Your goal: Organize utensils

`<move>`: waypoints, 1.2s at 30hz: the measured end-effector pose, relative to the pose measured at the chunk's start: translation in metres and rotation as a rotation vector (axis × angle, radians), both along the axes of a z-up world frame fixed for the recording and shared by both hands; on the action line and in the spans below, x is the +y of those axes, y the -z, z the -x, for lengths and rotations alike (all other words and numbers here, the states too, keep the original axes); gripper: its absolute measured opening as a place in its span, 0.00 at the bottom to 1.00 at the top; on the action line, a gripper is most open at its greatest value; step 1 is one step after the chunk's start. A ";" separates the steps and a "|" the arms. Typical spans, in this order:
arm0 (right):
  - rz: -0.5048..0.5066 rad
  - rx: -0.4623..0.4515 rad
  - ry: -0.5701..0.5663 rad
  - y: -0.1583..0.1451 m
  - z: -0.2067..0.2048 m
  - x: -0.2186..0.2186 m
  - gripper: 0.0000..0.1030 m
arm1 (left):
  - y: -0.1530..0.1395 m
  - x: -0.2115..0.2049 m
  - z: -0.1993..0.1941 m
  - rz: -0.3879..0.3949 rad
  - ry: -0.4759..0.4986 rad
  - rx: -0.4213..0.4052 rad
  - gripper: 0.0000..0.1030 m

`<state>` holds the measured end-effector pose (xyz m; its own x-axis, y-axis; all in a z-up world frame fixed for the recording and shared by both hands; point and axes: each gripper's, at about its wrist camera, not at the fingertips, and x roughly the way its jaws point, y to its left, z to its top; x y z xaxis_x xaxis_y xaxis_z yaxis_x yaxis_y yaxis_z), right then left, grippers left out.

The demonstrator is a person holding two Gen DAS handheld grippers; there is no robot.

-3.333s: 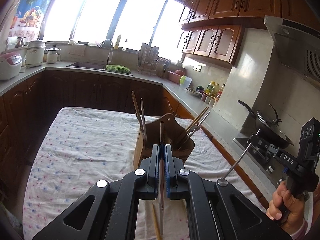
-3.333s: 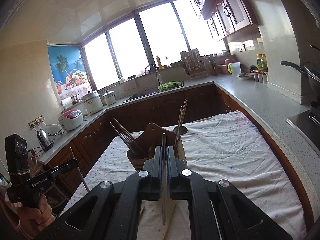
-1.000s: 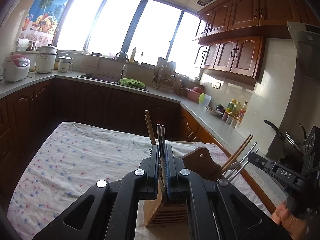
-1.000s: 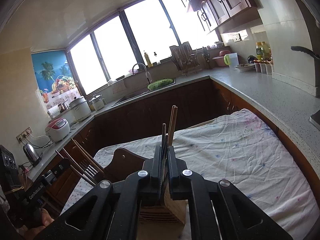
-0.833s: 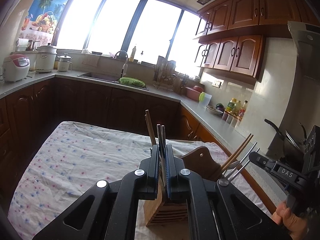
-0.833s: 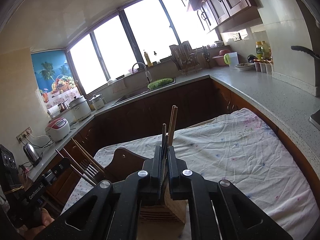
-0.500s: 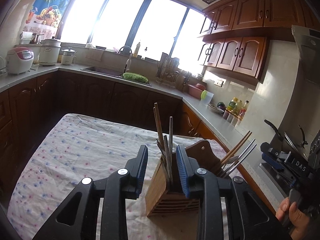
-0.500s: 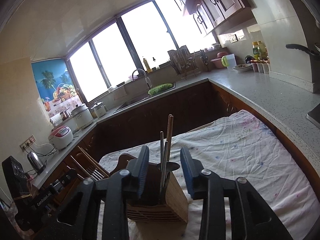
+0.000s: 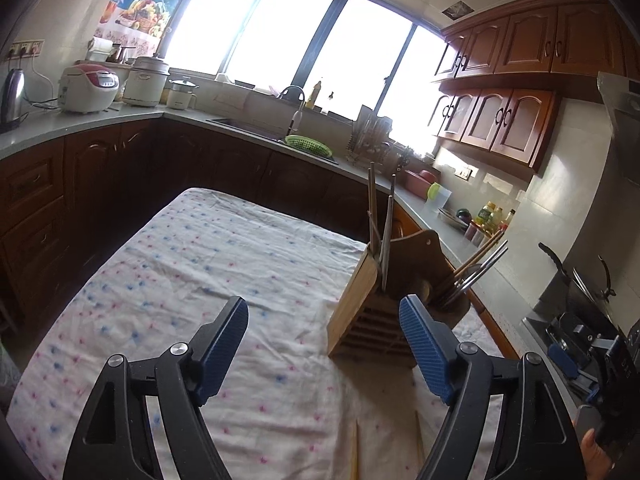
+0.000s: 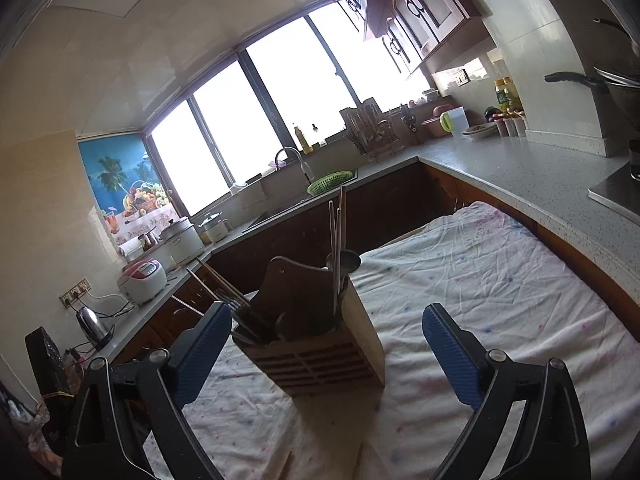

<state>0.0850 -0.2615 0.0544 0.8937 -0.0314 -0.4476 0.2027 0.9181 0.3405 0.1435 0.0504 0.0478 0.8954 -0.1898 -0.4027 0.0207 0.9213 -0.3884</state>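
Kitchen, U-shaped: grey counter running under a wide bright window, dark wood cabinets above on the right side. Sink with a curved tap below the window, a green basket at its edge. Rice cookers and a kettle stand on the counter to the left in the left wrist view; a dish rack and bottles sit further along it.

Table in the middle, covered by a white cloth with pink and blue specks, wrinkled. Wooden holder stands upright on the cloth near its counter-side edge. Chopsticks and metal utensil handles rise from one compartment; more chopsticks lean out of the other end. Loose chopsticks lie flat on the cloth, near the camera.

Left gripper: jaws spread wide, having just been opening, nothing between the blue pads; the holder sits just ahead, right of centre.

Right gripper: jaws likewise just opened wide, gripping nothing; the holder stands beyond, framed between the fingers, untouched.
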 end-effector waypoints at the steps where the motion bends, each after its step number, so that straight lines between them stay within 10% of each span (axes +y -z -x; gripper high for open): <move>1: -0.010 0.001 0.001 0.003 0.007 0.002 0.96 | 0.000 0.001 0.008 -0.004 -0.004 0.001 0.76; 15: 0.004 0.037 -0.046 0.021 0.071 0.043 0.97 | -0.011 0.003 0.102 -0.050 -0.008 -0.017 0.84; 20: 0.071 -0.031 -0.007 0.006 0.096 0.050 1.00 | -0.014 0.000 0.134 -0.099 -0.035 -0.103 0.99; 36: 0.346 -0.163 0.053 0.012 0.157 0.080 1.00 | 0.016 -0.034 0.190 -0.309 -0.075 -0.142 0.99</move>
<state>-0.0724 -0.1811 0.0421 0.9453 -0.2037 -0.2546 0.2217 0.9741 0.0437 -0.0469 0.0165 0.0319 0.9536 -0.0103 -0.3010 -0.0174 0.9959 -0.0892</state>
